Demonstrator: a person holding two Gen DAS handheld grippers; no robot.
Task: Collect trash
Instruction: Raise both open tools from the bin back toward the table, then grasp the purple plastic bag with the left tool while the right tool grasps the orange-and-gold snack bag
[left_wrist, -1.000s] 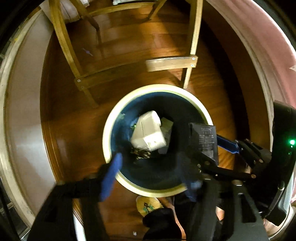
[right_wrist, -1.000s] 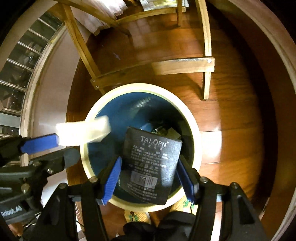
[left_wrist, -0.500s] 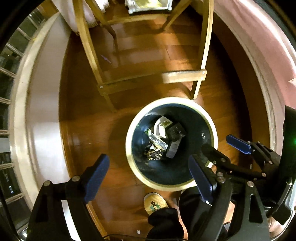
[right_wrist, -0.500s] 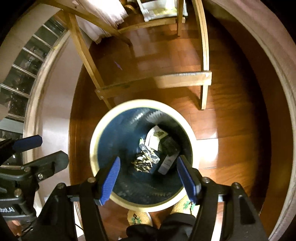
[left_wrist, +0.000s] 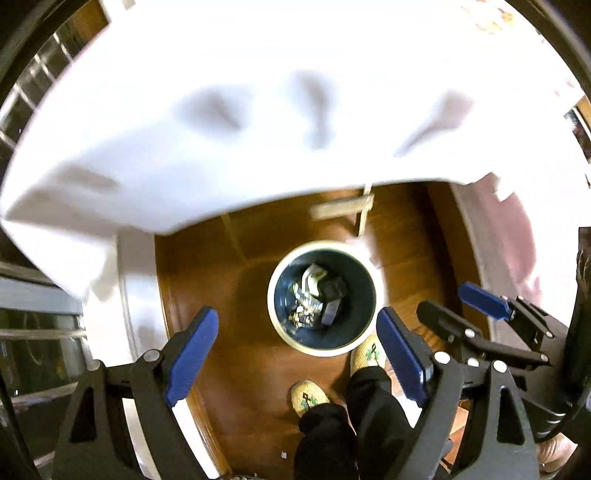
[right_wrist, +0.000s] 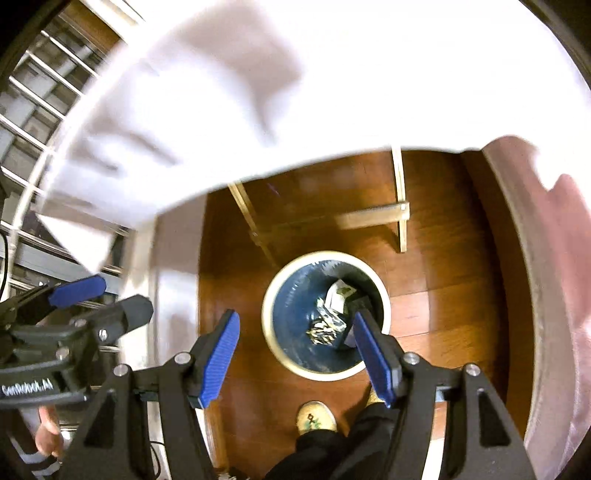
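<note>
A round trash bin (left_wrist: 282, 332) with a cream rim and dark blue inside stands on the wooden floor far below; it also shows in the right wrist view (right_wrist: 271, 332). Inside lie a white carton (left_wrist: 313, 278), a black box (left_wrist: 334, 291) and crumpled wrappers (right_wrist: 325, 330). My left gripper (left_wrist: 295, 354) is open and empty, high above the bin. My right gripper (right_wrist: 295, 354) is open and empty too, and shows at the right of the left wrist view (left_wrist: 458, 306). The left gripper shows at the left of the right wrist view (right_wrist: 107, 299).
A white tablecloth edge (left_wrist: 258, 110) fills the upper half of both views (right_wrist: 295, 92). Wooden table legs and a crossbar (right_wrist: 373, 218) stand behind the bin. The person's slippered feet (left_wrist: 308, 395) are beside the bin. A pink curtain (right_wrist: 554, 258) hangs at right.
The black box dropped from my right gripper into the bin and the white carton fell in too. Both grippers rose well above the bin, bringing the tablecloth into view.
</note>
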